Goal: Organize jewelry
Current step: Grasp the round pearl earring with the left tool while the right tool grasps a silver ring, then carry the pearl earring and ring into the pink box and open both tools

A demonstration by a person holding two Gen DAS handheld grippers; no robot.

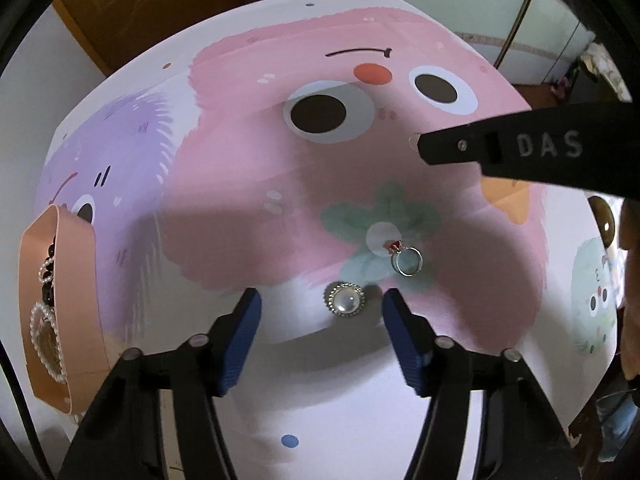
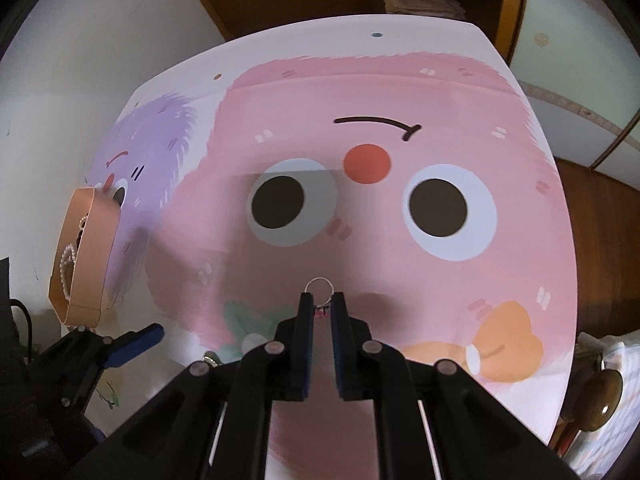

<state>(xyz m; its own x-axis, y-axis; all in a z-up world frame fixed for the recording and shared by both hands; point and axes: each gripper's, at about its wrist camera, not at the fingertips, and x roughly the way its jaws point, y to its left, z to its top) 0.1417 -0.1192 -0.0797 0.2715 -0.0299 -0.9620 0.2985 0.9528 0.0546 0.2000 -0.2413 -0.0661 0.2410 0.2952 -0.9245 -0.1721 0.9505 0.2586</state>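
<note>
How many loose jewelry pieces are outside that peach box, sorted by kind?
Rings: 2, the lying ring and the held ring in the right gripper
Round pearl brooch: 1
Total: 3

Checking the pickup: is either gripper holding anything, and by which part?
The right gripper is shut on a silver ring, pinched at its pinkish setting, its band poking past the fingertips. The left gripper is open, holding nothing.
</note>
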